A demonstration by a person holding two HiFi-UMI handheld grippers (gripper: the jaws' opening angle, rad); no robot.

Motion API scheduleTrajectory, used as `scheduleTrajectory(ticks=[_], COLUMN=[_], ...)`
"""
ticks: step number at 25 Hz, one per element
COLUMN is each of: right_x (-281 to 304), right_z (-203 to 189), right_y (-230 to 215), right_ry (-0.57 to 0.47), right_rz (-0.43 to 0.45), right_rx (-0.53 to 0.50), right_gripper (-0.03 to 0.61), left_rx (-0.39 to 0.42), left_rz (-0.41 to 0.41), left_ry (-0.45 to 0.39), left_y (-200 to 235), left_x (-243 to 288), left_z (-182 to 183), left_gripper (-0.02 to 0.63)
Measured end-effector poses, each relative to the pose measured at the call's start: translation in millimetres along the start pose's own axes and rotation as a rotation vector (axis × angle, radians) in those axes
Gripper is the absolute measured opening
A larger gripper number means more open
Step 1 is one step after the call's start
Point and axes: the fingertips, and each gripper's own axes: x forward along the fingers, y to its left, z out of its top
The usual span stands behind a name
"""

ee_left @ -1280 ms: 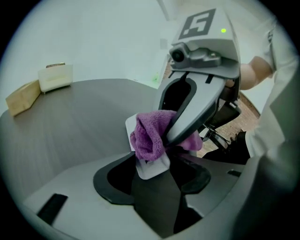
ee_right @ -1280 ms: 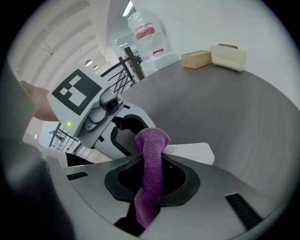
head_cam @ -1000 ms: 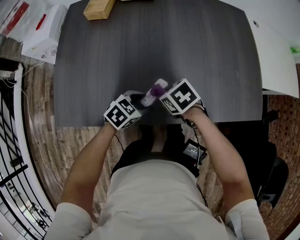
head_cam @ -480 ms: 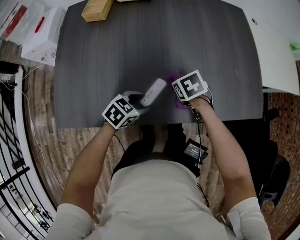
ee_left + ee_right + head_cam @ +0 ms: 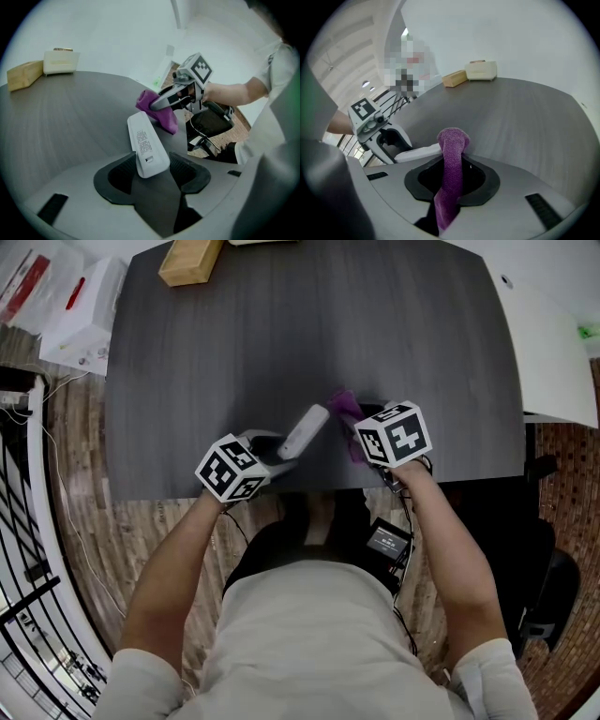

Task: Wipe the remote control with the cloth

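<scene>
My left claw (image 5: 151, 169) grips the near end of the slim white plastic remote control (image 5: 145, 143), one dark ribbed pad pressed on each long edge. The remote control juts away from the claw over the dark grey wood-grain surface (image 5: 281, 334), at a slant towards my right side. Its label side faces up. I see a block of small grey print and a little rectangular mark below it, but the lettering is too fine to read.

My right claw (image 5: 451, 185) is pinched tight on the purple knitted cloth (image 5: 452, 164). The cloth stands up in a rounded fold past the jaw tips and trails down behind them. In the head view the cloth sits just beside the far tip of the remote control; I cannot tell whether they touch.

Each claw carries a cube with black-and-white square markers.

At the far left corner of the surface lies a tan wooden block (image 5: 194, 259), with a cream rectangular box (image 5: 61, 61) next to it. Neither shows legible writing. Off the surface's left edge is a white carton (image 5: 89, 320) with small red marks that I cannot read.
</scene>
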Motion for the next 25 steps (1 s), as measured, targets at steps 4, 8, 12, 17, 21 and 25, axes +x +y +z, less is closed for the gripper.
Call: scheduleTrajectory(ticks=[4, 8, 12, 17, 21, 25], right_x=[6.4, 17.5, 33.2, 30.9, 20.8, 4.3], right_z=[-2.6, 1.3, -3.5, -7.7, -15.4, -19.2], right_y=[8.4, -3.4, 4.8, 10.5, 24.4, 37.5], right_ry=[0.018, 0.073, 0.148, 0.151, 0.15, 0.121], right_rz=[0.034, -0.007, 0.021, 0.074, 0.125, 0.164], right_rx=[-0.089, -0.204, -0.377, -0.414, -0.419, -0.42], right_gripper=[0.072, 0.072, 0.072, 0.072, 0.071, 0.071], left_rx=[0.033, 0.056, 0.05, 0.035, -0.025, -0.09], left_rz=[-0.042, -0.044, -0.037, -0.031, -0.025, -0.043], left_ry=[0.019, 0.028, 0.024, 0.026, 0.011, 0.002], left_y=[-5.9, -7.5, -8.8, -9.7, -5.0, -0.1], left_x=[-2.4, -2.3, -0.4, 0.2, -2.4, -5.8], left_z=[-6.8, -6.7, -6.2, -6.5, -4.5, -3.0], left_gripper=[0.224, 0.225, 0.224, 0.224, 0.224, 0.222])
